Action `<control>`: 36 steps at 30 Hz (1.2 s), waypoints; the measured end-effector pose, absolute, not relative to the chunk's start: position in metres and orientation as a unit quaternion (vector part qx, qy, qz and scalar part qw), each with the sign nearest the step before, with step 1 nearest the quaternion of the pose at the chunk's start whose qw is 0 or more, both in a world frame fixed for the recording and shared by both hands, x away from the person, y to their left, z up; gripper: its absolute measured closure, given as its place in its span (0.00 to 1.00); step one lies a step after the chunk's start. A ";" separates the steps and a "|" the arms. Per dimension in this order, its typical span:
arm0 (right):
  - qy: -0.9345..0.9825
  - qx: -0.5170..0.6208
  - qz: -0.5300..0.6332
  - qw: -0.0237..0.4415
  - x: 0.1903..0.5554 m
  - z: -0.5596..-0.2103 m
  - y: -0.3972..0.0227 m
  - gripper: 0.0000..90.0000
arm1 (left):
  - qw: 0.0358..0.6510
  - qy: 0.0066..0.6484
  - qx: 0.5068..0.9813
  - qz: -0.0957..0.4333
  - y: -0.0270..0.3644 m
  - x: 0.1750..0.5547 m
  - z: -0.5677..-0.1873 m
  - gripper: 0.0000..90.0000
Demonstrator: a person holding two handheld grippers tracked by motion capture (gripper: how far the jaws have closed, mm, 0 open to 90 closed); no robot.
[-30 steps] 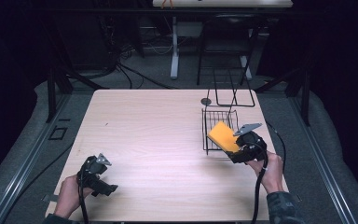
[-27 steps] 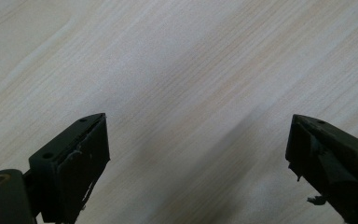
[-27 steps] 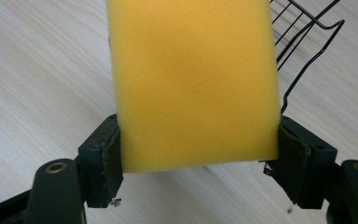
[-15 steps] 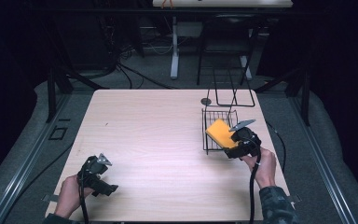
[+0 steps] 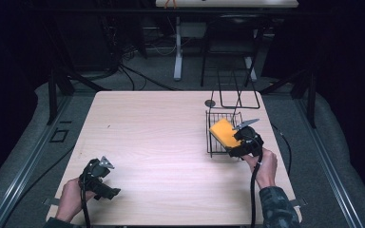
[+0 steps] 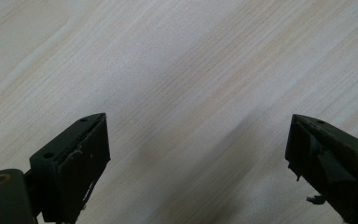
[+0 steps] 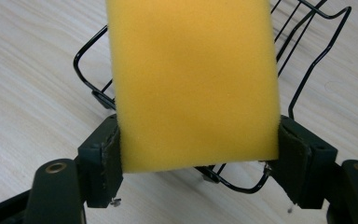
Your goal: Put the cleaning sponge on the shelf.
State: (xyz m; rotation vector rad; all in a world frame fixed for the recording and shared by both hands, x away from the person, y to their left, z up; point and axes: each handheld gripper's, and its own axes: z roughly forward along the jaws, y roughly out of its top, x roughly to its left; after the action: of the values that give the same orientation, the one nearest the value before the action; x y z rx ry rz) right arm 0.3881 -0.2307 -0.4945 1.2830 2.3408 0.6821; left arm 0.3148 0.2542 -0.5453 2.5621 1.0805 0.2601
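A yellow sponge (image 5: 224,132) is held over the black wire basket (image 5: 212,127) at the table's right side. My right gripper (image 5: 234,144) is shut on the sponge; in the right gripper view the sponge (image 7: 193,84) stands tall between both pads, with the wire basket (image 7: 314,51) behind and below it. My left gripper (image 5: 105,191) rests low at the front left of the table, in a hand. In the left gripper view its jaws stand wide apart, open (image 6: 198,154) over bare wood, with nothing between them.
The light wooden table (image 5: 157,142) fills the middle. A small dark disc (image 5: 210,103) lies just behind the basket. A black wire frame (image 5: 237,92) stands at the far right edge. Cables trail from both grippers toward the person.
My right gripper has carried the sponge a little to the left and down, over the basket. The left gripper has stayed where it was.
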 end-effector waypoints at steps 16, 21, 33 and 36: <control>0.813 0.492 0.254 0.179 0.400 -0.506 -0.223 0.29 | 0.173 0.380 0.904 0.092 0.254 0.315 -0.546 0.07; 0.804 0.506 0.256 0.177 0.404 -0.509 -0.224 0.29 | 0.173 0.380 0.904 0.092 0.254 0.315 -0.546 0.07; 0.792 0.537 0.242 0.158 0.412 -0.519 -0.222 0.28 | 0.173 0.380 0.904 0.092 0.254 0.314 -0.546 0.08; 0.788 0.544 0.241 0.156 0.413 -0.521 -0.221 0.28 | 0.171 0.379 0.905 0.093 0.254 0.315 -0.546 0.08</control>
State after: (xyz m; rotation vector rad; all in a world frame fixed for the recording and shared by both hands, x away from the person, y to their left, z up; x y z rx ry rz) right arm 0.4126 -0.2212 -0.5213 1.5580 2.2580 0.6914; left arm 0.3146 0.2539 -0.5459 2.5690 1.0777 0.2628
